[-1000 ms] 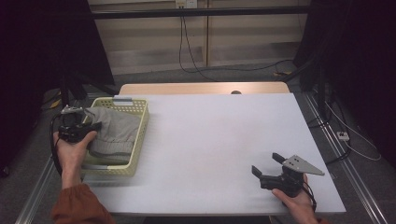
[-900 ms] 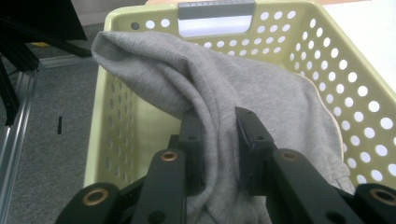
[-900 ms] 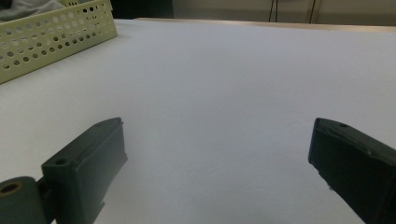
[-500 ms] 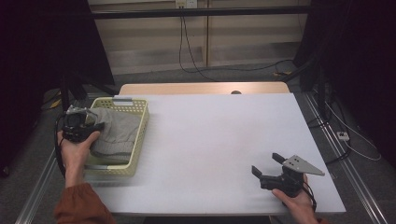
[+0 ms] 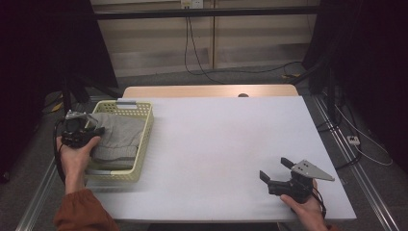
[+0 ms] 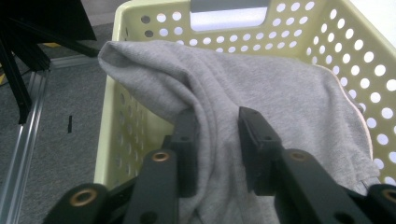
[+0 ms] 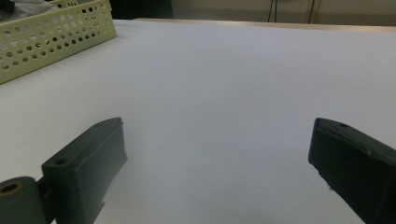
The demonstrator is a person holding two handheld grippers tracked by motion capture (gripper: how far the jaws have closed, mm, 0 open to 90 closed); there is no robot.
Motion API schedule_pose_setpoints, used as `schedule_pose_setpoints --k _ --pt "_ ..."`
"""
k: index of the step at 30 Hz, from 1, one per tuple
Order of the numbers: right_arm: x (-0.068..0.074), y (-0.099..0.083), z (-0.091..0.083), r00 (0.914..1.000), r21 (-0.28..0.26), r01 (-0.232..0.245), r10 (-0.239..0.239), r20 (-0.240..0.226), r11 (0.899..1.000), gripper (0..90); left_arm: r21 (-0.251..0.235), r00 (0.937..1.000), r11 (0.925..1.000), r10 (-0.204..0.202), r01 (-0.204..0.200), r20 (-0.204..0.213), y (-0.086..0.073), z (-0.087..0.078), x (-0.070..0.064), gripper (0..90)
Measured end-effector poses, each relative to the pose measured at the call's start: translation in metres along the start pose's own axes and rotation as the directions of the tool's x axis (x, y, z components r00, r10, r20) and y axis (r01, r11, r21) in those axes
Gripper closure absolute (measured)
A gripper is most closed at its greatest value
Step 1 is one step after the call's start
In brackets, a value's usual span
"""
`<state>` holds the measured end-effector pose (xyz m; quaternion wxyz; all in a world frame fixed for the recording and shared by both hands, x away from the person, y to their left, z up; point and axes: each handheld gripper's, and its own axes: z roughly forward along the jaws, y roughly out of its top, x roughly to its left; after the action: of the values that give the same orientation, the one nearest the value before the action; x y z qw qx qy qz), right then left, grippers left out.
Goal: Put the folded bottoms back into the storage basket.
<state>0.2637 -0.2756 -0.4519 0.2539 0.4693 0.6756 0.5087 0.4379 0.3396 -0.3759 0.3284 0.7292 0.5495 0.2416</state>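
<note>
Because the grey cloth (image 6: 261, 88) lies bunched in the yellow basket (image 5: 144, 137) at the bench's (image 5: 231, 144) left edge, the left gripper (image 6: 217, 140) pinches only a raised fold of it (the jaws are not fully together). If lifted fast, that fold may slip free, or the cloth could drag the light basket along. The right gripper (image 5: 279, 173) rests spread wide, well apart, near the right front corner.

Grey cloth (image 6: 261, 88) between hand-held gripper (image 6: 217, 133) jaws
</note>
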Motion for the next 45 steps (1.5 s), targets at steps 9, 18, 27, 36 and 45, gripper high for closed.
schedule_pose_setpoints --k 9,18,27,36,45 --pt "0.000 0.000 0.000 1.0000 0.001 0.000 0.000 0.000 1.000 3.4 0.007 0.9990 0.9991 -0.041 0.042 -0.017 -0.004 0.003 0.006 69.3" --pt "0.000 0.000 0.000 1.0000 0.001 -0.001 0.001 0.000 1.000 3.4 -0.048 0.9992 0.9985 -0.027 0.025 -0.031 -0.002 -0.003 0.005 49.7" --pt "0.000 0.000 0.000 1.0000 0.000 -0.001 0.001 -0.001 1.000 3.4 -0.072 0.9975 0.9974 0.000 0.005 0.070 0.013 -0.006 -0.016 41.8" --pt "0.000 0.000 0.000 1.0000 0.000 -0.001 0.001 -0.003 1.000 3.4 -0.045 0.9867 0.9987 -0.017 0.025 0.161 0.016 0.010 -0.036 48.2" --pt "0.000 0.000 0.000 1.0000 -0.001 -0.001 0.001 -0.003 1.000 3.4 0.028 0.9853 0.9971 0.065 -0.071 0.158 0.015 0.029 -0.054 79.0"
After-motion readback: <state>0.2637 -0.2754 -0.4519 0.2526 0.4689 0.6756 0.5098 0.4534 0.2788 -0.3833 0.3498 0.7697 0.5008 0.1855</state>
